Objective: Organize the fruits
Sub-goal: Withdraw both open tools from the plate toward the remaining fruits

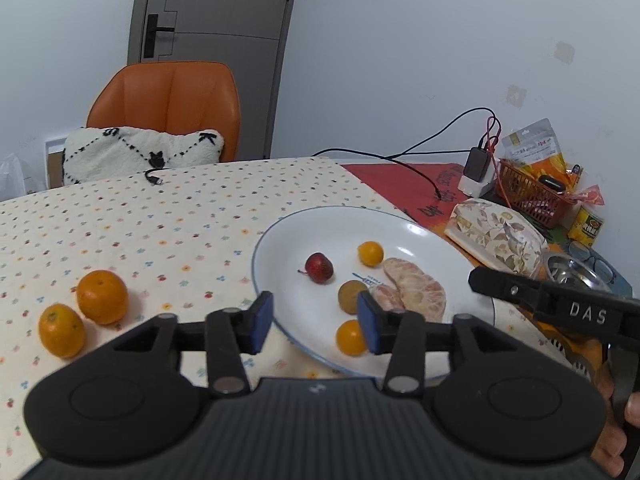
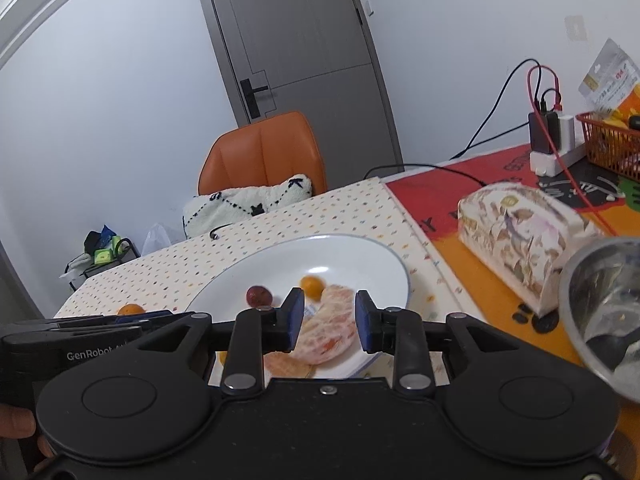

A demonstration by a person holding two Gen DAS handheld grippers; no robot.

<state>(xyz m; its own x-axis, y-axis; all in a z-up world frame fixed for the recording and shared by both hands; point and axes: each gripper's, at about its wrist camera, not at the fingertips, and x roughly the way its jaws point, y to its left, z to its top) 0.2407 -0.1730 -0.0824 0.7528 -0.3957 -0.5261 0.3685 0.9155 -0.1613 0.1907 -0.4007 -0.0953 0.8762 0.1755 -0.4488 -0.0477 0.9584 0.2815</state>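
**Plate half filled, two oranges left on the desk**

The white plate (image 1: 424, 236) sat on the dotted cloth of the desk (image 1: 160, 216) and already held a red fruit (image 1: 319, 266), a brownish round fruit (image 1: 352, 297), two small orange fruits, one at the plate's twelve o'clock (image 1: 371, 253) and one at its six o'clock (image 1: 351, 337), and peeled citrus segments (image 1: 416, 290). The largest segment was a crescent whose long axis ran from about eleven to five o'clock in the left wrist view; the round fruits had no clear axis, though the red fruit's stalk pointed toward nine o'clock. Two oranges (image 1: 102, 297) lay just beside each other on the cloth, well apart from the plate at its nine o'clock.

The left gripper (image 1: 316, 322) hung over the plate's near rim with its fingers apart and nothing pinched between them. The right gripper (image 2: 329, 322) hung above the segments, its fingers parted and clear of the flesh in that view, gripping nothing.

The step in hand looked like gathering loose fruit onto the plate. The next move likely called for swinging the left gripper toward nine o'clock and closing gently on an orange, which could roll
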